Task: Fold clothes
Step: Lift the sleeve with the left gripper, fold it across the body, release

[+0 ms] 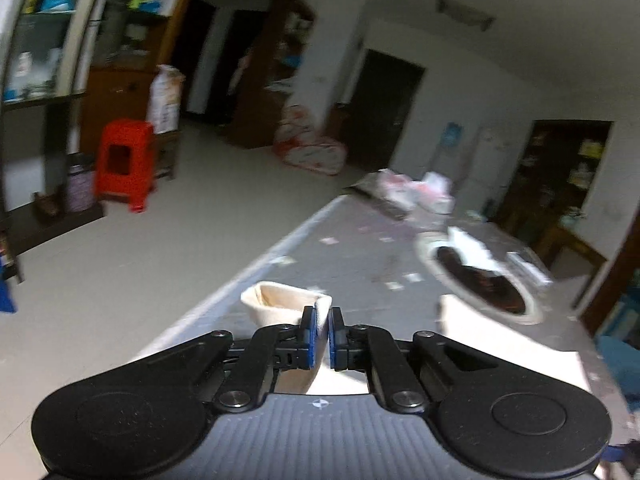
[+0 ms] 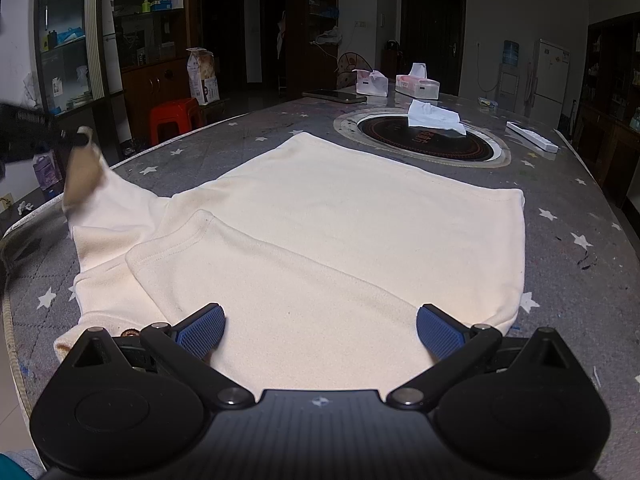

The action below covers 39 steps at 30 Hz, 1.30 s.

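Observation:
A cream sweatshirt [image 2: 340, 216] lies spread on the grey star-patterned table [image 2: 580, 208], one sleeve folded across its body. My left gripper [image 1: 322, 334] is shut on the cuff of the other sleeve [image 1: 280, 306] and holds it lifted above the table's left edge; it also shows in the right wrist view [image 2: 76, 138] at the far left. My right gripper [image 2: 320, 326] is open and empty, low over the near edge of the sweatshirt.
A round black hotplate [image 2: 424, 140] is set in the table behind the shirt, with a crumpled tissue [image 2: 434, 118] on it. Tissue boxes [image 2: 416, 82], a phone [image 2: 334, 96] and a white remote [image 2: 532, 136] lie farther back. A red stool [image 2: 174, 118] stands left of the table.

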Each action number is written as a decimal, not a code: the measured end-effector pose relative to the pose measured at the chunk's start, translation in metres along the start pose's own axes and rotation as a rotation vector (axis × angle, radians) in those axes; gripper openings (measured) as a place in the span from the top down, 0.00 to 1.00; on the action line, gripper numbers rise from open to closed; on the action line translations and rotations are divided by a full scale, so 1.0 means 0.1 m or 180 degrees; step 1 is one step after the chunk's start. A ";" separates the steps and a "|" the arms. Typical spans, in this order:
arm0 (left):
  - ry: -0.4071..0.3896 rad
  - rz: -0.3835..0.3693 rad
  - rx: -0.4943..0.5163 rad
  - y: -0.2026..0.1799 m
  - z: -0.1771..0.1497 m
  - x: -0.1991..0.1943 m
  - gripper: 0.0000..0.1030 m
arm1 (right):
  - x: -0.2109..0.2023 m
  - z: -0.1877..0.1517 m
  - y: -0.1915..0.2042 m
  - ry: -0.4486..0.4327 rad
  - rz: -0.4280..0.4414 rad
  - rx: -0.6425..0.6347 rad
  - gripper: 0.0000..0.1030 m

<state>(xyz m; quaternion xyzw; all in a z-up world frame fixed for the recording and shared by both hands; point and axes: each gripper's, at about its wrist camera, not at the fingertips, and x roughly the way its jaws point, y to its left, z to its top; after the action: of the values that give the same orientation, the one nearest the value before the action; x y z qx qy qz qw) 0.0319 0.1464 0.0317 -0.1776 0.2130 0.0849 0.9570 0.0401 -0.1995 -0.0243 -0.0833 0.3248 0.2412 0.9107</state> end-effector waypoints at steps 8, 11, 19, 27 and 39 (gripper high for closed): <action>0.0108 -0.0433 0.0245 -0.35 -0.11 -0.13 0.94 | 0.00 0.00 0.00 0.0000 -0.0001 -0.0002 0.00; 0.0134 -0.0702 0.0349 -0.60 -0.15 -0.18 0.94 | 0.00 0.00 0.00 -0.0008 -0.0001 -0.0004 0.00; 0.0319 -0.1519 0.0570 -1.28 -0.27 -0.22 0.94 | -0.10 -0.01 0.06 -0.0093 -0.0061 -0.0057 0.00; 0.0848 -0.2132 0.0694 -1.63 -0.53 -0.08 0.89 | -0.31 -0.02 -0.05 -0.0143 -0.0051 0.0032 0.00; 0.0669 -0.1678 0.0961 -1.10 -0.53 -0.21 0.51 | -0.53 -0.02 -0.17 -0.0087 -0.0008 0.0152 0.08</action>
<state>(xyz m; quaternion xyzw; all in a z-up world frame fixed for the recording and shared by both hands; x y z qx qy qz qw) 0.0190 0.0234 0.0291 -0.0904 0.2675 -0.2173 0.9344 0.0115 -0.2354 0.0074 -0.0586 0.3179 0.2332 0.9171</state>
